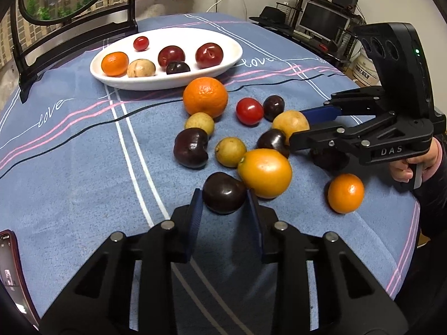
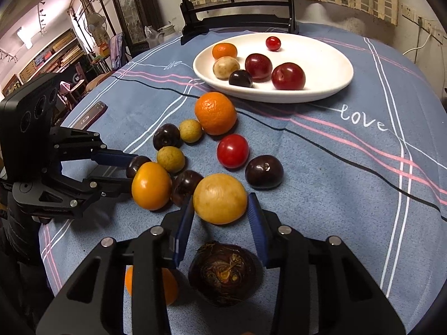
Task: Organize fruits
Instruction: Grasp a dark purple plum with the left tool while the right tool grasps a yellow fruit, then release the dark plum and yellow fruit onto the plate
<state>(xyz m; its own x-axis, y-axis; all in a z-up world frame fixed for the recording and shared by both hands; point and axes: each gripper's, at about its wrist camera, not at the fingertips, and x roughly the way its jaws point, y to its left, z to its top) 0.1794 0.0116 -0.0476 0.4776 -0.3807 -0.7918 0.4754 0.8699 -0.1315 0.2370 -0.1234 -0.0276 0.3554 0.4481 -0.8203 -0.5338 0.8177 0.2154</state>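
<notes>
Several loose fruits lie on the blue tablecloth in front of a white oval plate (image 1: pixel 234 47) that holds several fruits. My left gripper (image 1: pixel 224 198) is open, its blue pads on either side of a dark plum (image 1: pixel 223 192) on the cloth; it also shows in the right wrist view (image 2: pixel 131 167). My right gripper (image 2: pixel 220 209) is open around a tan-yellow round fruit (image 2: pixel 220 198), also seen in the left wrist view (image 1: pixel 290 124). A dark brown water chestnut (image 2: pixel 223 275) lies under the right gripper.
A large mandarin (image 1: pixel 205 97), a red tomato (image 1: pixel 249 111), small yellow-green fruits (image 1: pixel 230 151) and dark plums (image 1: pixel 190 147) crowd the cloth's middle. A small orange (image 1: pixel 346 193) lies at the right. A phone (image 1: pixel 11 268) lies near the left edge. A round mirror stand (image 1: pixel 72 36) stands behind the plate.
</notes>
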